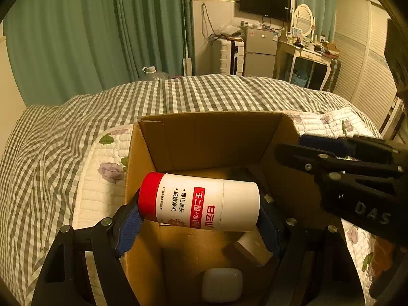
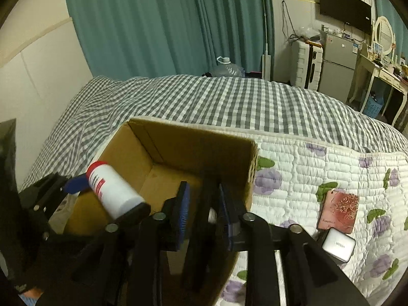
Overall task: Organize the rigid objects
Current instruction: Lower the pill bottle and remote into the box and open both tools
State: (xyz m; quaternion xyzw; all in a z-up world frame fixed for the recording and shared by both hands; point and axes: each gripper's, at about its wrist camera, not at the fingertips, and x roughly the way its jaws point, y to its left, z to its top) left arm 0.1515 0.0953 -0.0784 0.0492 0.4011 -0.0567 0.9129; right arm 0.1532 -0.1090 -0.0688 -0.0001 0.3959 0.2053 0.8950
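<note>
My left gripper (image 1: 200, 216) is shut on a white bottle with a red cap (image 1: 201, 201), held sideways over the open cardboard box (image 1: 211, 137); the bottle also shows in the right wrist view (image 2: 112, 188). Inside the box lie a white earbud case (image 1: 221, 284) and a pale cylinder (image 1: 252, 248). My right gripper (image 2: 202, 211) is open and empty, its fingers over the box's right part (image 2: 193, 150). It shows at the right in the left wrist view (image 1: 339, 153).
The box sits on a floral quilt (image 2: 318, 168) over a checked bedspread (image 2: 204, 99). A pink card (image 2: 339, 211) and a white charger (image 2: 338, 244) lie on the quilt to the box's right. Curtains, a suitcase, a fridge and a dresser stand beyond the bed.
</note>
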